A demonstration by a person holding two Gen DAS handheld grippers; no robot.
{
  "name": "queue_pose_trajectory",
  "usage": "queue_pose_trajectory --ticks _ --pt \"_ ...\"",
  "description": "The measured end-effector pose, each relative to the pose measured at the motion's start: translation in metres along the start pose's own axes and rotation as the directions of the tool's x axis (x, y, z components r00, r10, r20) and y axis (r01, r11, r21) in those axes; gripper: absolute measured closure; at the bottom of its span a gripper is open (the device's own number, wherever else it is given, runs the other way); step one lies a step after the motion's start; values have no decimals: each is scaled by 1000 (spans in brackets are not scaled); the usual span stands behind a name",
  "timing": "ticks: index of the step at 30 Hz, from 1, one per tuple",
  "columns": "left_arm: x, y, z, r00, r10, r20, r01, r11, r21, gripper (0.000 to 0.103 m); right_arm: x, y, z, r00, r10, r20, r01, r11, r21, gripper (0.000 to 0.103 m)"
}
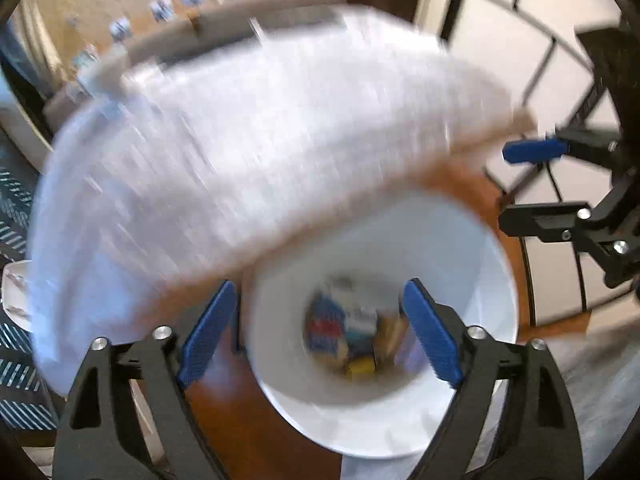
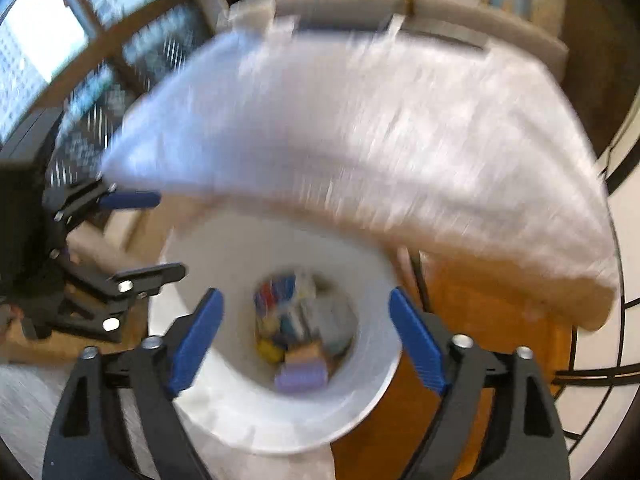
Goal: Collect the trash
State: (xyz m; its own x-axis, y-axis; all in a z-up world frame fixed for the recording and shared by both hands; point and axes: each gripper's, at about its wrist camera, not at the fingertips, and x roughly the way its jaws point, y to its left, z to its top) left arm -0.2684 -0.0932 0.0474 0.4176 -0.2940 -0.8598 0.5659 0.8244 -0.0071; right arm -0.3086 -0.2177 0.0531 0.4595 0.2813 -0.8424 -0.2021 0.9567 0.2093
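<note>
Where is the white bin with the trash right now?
The white bin shows low in both wrist views, on the wooden floor just below a big white bag.

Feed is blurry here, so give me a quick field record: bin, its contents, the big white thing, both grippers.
bin: white round bin, open top, standing on wooden surface
contents: mixed colourful trash at the bottom; items too blurred to name
white sheet: large white plastic sheet, maybe a bag, above and behind the bin
left gripper: open, empty, above the bin
right gripper: open, empty, above the bin
</note>
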Motion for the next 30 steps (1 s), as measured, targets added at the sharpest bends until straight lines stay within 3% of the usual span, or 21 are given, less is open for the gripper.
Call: queue_pose_trajectory --ticks 2,5,8,12,15,18,22,27,30 --pt "-13 16 21 995 56 81 -53 998 -41 5 -8 -14 25 996 -13 84 10 999 34 9" --pt "-16 50 56 977 152 148 -134 983 -124 4 -7 -40 63 973 -142 181 136 990 47 4" --pt "5 92 84 961 232 153 -197 956 -218 4 12 -77 101 945 -243 221 233 970 72 4" --pt "47 138 108 951 298 86 -261 917 -301 4 47 -130 138 935 -305 181 283 949 138 4" --pt "82 168 117 948 316 30 -287 894 -345 4 68 -158 154 921 -349 172 321 932 169 4" --pt "99 184 120 954 299 -4 -274 871 -407 4 84 -181 167 914 -366 174 332 922 197 4" --pt "111 194 117 948 315 -36 -298 846 -441 4 104 -196 179 907 -391 157 365 915 173 4" --pt "114 196 115 946 322 -24 -297 837 -459 4 119 -197 174 929 -359 85 343 926 156 4" --pt "119 202 114 947 322 -17 -291 830 -476 1 120 -198 173 931 -356 83 340 926 167 4"
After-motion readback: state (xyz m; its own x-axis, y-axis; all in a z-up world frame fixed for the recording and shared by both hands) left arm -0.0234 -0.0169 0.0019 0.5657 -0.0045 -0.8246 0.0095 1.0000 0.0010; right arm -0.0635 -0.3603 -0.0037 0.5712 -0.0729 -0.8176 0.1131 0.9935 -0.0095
